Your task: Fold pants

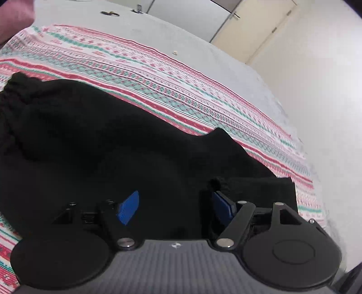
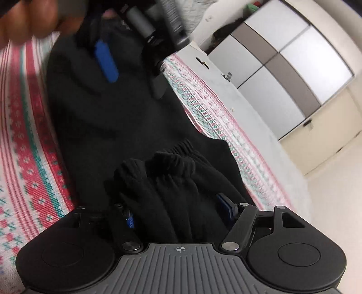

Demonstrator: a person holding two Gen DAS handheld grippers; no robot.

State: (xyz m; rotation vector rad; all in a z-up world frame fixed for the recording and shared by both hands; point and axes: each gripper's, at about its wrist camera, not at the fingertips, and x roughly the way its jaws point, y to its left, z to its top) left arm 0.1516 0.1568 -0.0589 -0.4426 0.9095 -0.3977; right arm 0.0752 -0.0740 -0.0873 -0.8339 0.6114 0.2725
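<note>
Black pants point(image 1: 90, 135) lie bunched on a red, white and teal patterned blanket point(image 1: 158, 74). My left gripper point(image 1: 175, 203) stands open low over the dark cloth, its blue pads point(image 1: 127, 209) wide apart, with a fabric edge bunched by the right one. In the right wrist view my right gripper point(image 2: 178, 212) is open around a gathered elastic band point(image 2: 172, 162) of the pants point(image 2: 101, 117); the cloth sits loosely between the fingers. Further ahead in that view the left gripper point(image 2: 132, 74) hovers over the pants, with a hand point(image 2: 34, 18) behind it.
The blanket point(image 2: 29, 147) covers a bed with a grey sheet point(image 1: 181, 29), on which lie a small dark object point(image 1: 109, 13) and a clip point(image 1: 138, 10). A grey wardrobe point(image 2: 282, 67) and cream doors point(image 1: 255, 27) stand beyond the bed. The floor lies to the right.
</note>
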